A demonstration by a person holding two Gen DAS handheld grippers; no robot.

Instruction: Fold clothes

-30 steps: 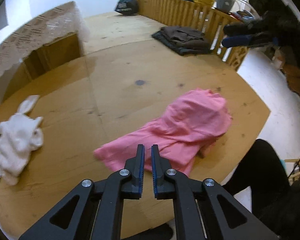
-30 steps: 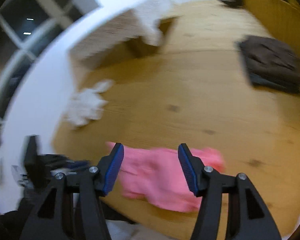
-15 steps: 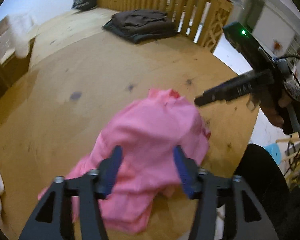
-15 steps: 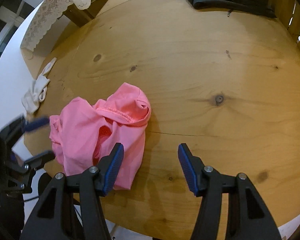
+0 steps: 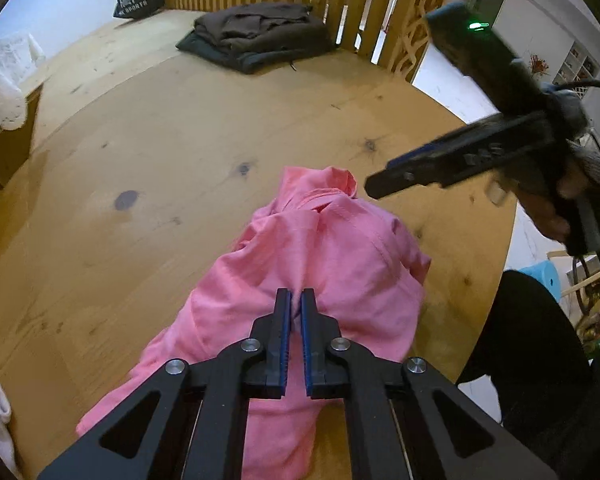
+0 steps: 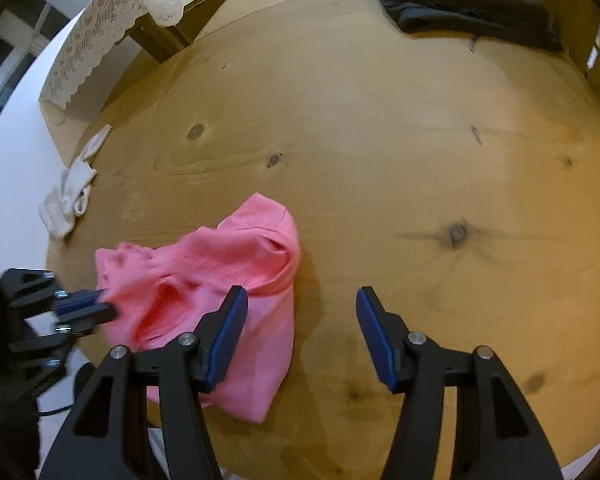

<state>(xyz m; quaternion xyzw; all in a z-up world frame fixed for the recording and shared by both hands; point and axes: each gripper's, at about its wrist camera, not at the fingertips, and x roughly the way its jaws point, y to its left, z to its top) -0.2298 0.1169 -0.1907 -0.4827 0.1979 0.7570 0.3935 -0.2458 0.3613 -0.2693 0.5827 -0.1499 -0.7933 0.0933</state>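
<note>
Left wrist view: the left gripper (image 5: pixel 295 300) pinches a ridge of the crumpled pink garment (image 5: pixel 320 264) lying near the edge of the knotty wooden table (image 5: pixel 172 152). The right gripper (image 6: pixel 300 300) hovers half-spread, empty, over it.

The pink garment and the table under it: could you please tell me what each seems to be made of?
The pink garment looks like soft, matte woven or knit cloth, perhaps cotton: it crumples into loose folds and shows stitched seams. The table looks like light softwood with a smooth, faintly glossy finish: dark knots and long grain lines show, and its surface gives a dull sheen.
</note>
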